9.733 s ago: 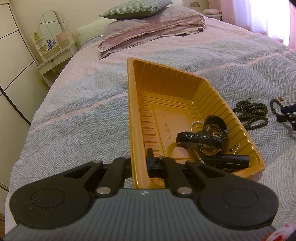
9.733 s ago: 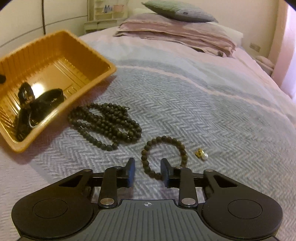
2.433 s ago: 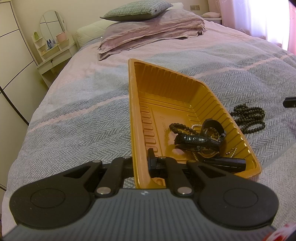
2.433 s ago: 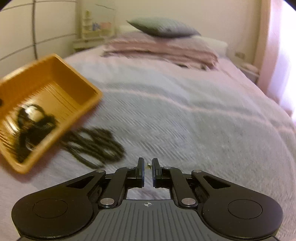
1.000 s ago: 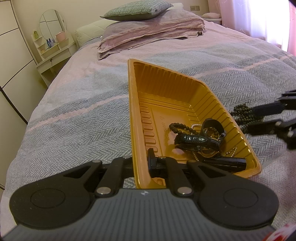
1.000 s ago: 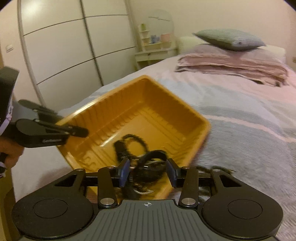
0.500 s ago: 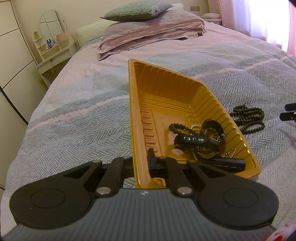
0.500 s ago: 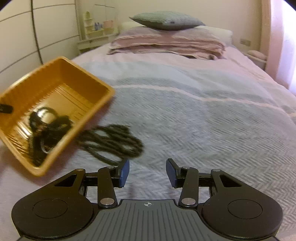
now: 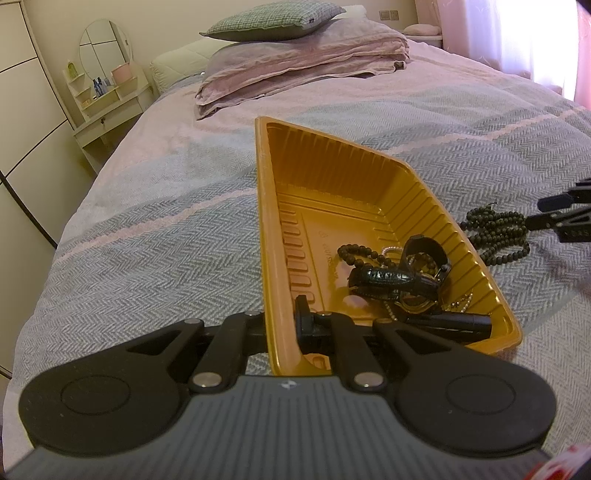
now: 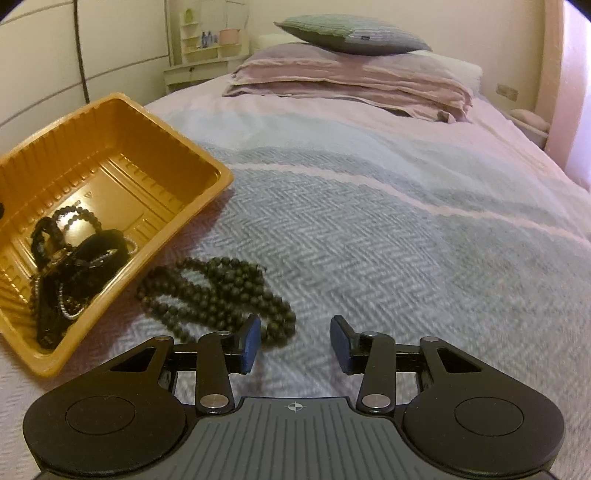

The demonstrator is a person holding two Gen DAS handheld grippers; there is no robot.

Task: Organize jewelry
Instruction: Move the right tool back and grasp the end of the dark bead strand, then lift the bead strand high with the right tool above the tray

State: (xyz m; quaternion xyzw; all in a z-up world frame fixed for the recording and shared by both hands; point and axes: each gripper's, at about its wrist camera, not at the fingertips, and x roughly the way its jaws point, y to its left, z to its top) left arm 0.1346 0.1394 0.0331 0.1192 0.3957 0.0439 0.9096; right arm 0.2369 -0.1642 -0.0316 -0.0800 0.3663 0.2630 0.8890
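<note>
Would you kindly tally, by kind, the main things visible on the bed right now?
Orange tray, gripped at its rim by the left gripper: 1
Long dark bead strand on the blanket, just ahead of the open right gripper: 1
Tangled jewelry pile in the tray, pieces too knotted to count singly: 1
Grey pillow: 1
Folded pink bedding: 1
Total: 5

The tray (image 10: 207,188) sits left on the bed (image 10: 406,240); the bead necklace (image 10: 218,291) lies just right of it; pillows (image 10: 351,74) lie far behind.
</note>
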